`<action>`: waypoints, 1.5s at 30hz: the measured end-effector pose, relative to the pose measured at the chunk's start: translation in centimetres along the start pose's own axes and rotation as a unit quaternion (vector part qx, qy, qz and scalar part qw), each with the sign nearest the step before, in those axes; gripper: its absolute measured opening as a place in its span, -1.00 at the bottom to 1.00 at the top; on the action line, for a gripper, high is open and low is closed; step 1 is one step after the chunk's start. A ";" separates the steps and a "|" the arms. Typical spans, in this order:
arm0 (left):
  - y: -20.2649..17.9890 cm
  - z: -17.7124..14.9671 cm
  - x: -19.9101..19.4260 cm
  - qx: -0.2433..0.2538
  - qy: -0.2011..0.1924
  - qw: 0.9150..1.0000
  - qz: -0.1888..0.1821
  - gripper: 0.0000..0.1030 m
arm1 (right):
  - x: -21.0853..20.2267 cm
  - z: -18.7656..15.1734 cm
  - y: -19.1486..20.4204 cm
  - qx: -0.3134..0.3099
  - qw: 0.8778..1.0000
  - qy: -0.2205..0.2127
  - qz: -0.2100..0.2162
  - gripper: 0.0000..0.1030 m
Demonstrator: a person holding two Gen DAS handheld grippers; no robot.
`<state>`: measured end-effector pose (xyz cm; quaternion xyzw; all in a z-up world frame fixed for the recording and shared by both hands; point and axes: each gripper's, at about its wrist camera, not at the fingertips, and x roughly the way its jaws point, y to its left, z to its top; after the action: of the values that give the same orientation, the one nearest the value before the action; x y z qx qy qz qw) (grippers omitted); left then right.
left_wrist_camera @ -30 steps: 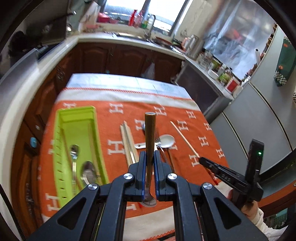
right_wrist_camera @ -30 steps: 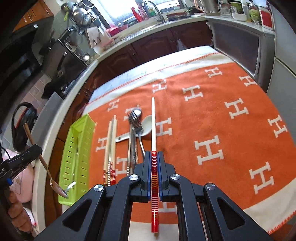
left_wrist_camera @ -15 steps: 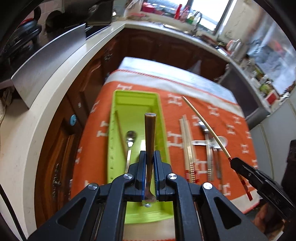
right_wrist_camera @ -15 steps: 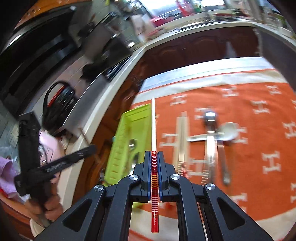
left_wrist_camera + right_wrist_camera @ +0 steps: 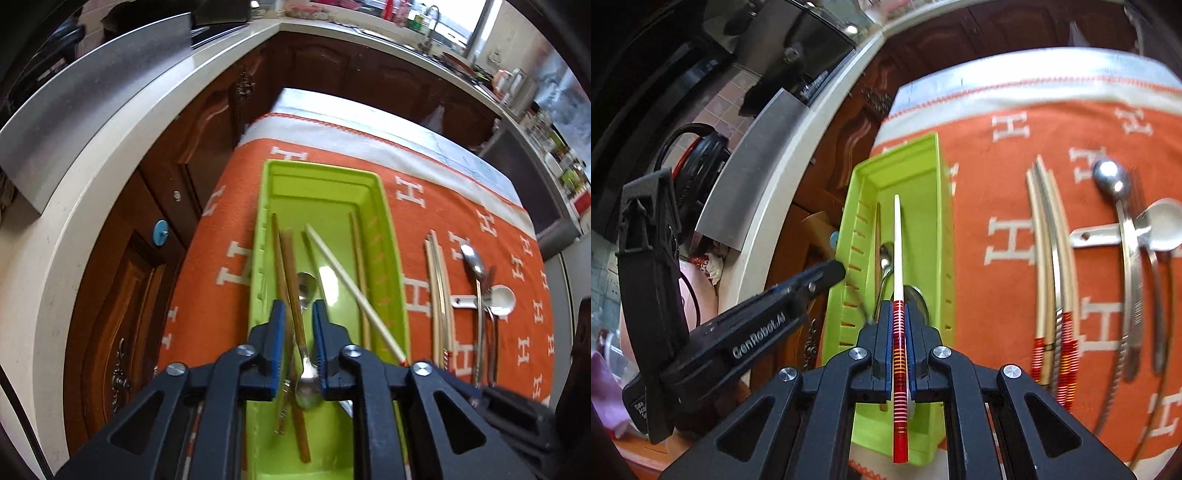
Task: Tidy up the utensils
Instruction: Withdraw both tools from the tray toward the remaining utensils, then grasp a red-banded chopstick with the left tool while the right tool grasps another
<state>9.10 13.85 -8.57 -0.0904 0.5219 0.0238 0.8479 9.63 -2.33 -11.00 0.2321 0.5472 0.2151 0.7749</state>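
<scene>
My left gripper (image 5: 298, 312) hangs low over the green tray (image 5: 388, 240), and its jaws are opening. A wooden-handled spoon (image 5: 294, 291) stands loose between the blue pads, bowl end toward the camera, with a gap on both sides. My right gripper (image 5: 899, 314) is shut on a white chopstick with red bands (image 5: 897, 240), whose tip reaches over the tray (image 5: 940, 206). That chopstick (image 5: 351, 291) crosses the tray slantwise in the left wrist view. The left gripper (image 5: 833, 273) shows at the tray's left wall in the right wrist view.
In the tray lie a metal spoon (image 5: 311, 284) and brown chopsticks (image 5: 358, 258). On the orange cloth (image 5: 1008, 155) to the right lie pale chopsticks (image 5: 1052, 258), a metal spoon (image 5: 1108, 177), a white ceramic spoon (image 5: 1163, 225) and other cutlery. A counter edge (image 5: 110, 177) and cabinets run along the left.
Both grippers moved left, from above the loose cutlery to above the tray. The left one sank toward the tray and its jaws parted from the spoon handle. The right kept its chopstick.
</scene>
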 end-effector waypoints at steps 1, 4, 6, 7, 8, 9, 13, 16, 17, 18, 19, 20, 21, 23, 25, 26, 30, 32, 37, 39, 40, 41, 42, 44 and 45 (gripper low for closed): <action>0.2 0.1 0.0 -0.002 -0.003 1.000 0.002 -0.61 | 0.5 -0.1 -0.1 0.005 1.000 0.008 0.003 -0.87; 0.8 0.2 -0.2 -0.007 -0.009 1.000 0.013 -0.54 | 2.0 -0.1 -0.6 0.009 1.000 0.028 0.007 -0.87; 1.0 0.2 -0.5 -0.012 -0.012 1.000 0.015 -0.42 | 2.4 -0.3 -0.4 -0.001 1.000 0.027 0.002 -0.86; 1.1 0.2 -0.6 -0.013 -0.014 1.000 0.016 -0.40 | 2.6 -0.4 -0.2 -0.007 1.000 0.027 0.000 -0.86; 1.1 0.1 -0.8 -0.012 -0.016 1.000 0.019 -0.35 | 2.6 -0.5 0.0 -0.013 1.000 0.026 -0.001 -0.86; 1.0 0.0 -0.9 -0.011 -0.018 1.000 0.022 -0.34 | 2.6 -0.7 0.2 -0.020 0.999 0.026 -0.003 -0.85; 0.3 -0.5 -1.3 -0.003 -0.017 1.000 0.023 -0.29 | 1.5 -1.3 0.7 -0.051 0.998 0.014 -0.028 -0.77; -0.5 -1.0 -1.9 -0.001 -0.018 1.000 0.009 -0.08 | -0.1 -1.7 0.5 -0.062 0.997 0.005 -0.046 -0.70; -0.9 -1.1 -2.1 0.003 -0.019 1.000 0.006 -0.07 | -0.8 -1.8 0.1 -0.061 0.997 0.002 -0.048 -0.69; -1.3 -1.3 -2.3 0.007 -0.020 1.000 0.002 -0.07 | -1.5 -1.9 -0.4 -0.059 0.997 -0.003 -0.050 -0.68; -1.9 -1.5 -2.7 0.012 -0.022 1.000 -0.002 -0.07 | -2.3 -1.9 -0.9 -0.055 0.997 -0.010 -0.052 -0.66; -2.3 -1.7 -3.0 0.017 -0.024 1.000 -0.006 -0.07 | -3.0 -1.9 -1.4 -0.053 0.997 -0.016 -0.053 -0.65; -2.8 -1.8 -3.3 0.022 -0.027 0.999 -0.009 -0.07 | -3.9 -1.9 -2.1 -0.047 0.997 -0.024 -0.056 -0.64; -4.0 -2.2 -4.0 0.036 -0.033 0.999 -0.016 -0.07 | -5.8 -2.0 -3.5 -0.036 0.997 -0.038 -0.064 -0.63; -5.4 -2.6 -4.6 0.049 -0.038 0.998 -0.023 -0.07 | -7.6 -2.2 -4.7 -0.030 0.996 -0.051 -0.073 -0.63; -5.9 -2.7 -4.8 0.054 -0.040 0.997 -0.026 -0.07 | -8.4 -2.3 -5.2 -0.030 0.995 -0.058 -0.081 -0.63; -8.8 -3.3 -5.6 0.082 -0.045 0.995 -0.041 -0.07 | -11.8 -3.1 -7.4 -0.034 0.990 -0.086 -0.105 -0.62; -10.2 -3.6 -5.6 0.093 -0.042 0.994 -0.048 -0.07 | -13.2 -3.6 -8.2 -0.030 0.989 -0.096 -0.108 -0.62; -12.6 -4.0 -4.0 0.108 -0.014 0.991 -0.074 -0.34 | -15.7 -4.3 -10.4 -0.018 0.988 -0.112 -0.107 -0.62; -13.1 -4.0 -2.8 0.107 0.010 0.991 -0.085 -0.73 | -16.0 -4.6 -10.8 -0.013 0.988 -0.112 -0.105 -0.61; -13.2 -4.0 -1.9 0.101 0.025 0.990 -0.092 -0.75 | -16.0 -4.7 -11.1 -0.013 0.988 -0.111 -0.103 -0.61; -13.3 -4.1 -1.3 0.098 0.034 0.990 -0.096 -0.77 | -16.0 -4.8 -11.4 -0.012 0.989 -0.108 -0.102 -0.61; -13.4 -4.1 -0.7 0.097 0.040 0.990 -0.099 -0.79 | -15.8 -4.8 -11.5 -0.010 0.989 -0.106 -0.101 -0.61; -13.7 -4.4 0.5 0.096 0.052 0.988 -0.105 -0.81 | -15.5 -4.9 -12.0 -0.008 0.990 -0.100 -0.097 -0.61; -13.9 -4.4 1.0 0.098 0.057 0.988 -0.106 -0.82 | -15.3 -4.9 -12.1 -0.007 0.991 -0.097 -0.097 -0.61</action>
<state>7.52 -0.64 -9.58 -0.0633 0.5563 -0.1223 0.8195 1.23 -20.39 -8.24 0.1918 0.4882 0.1193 0.8430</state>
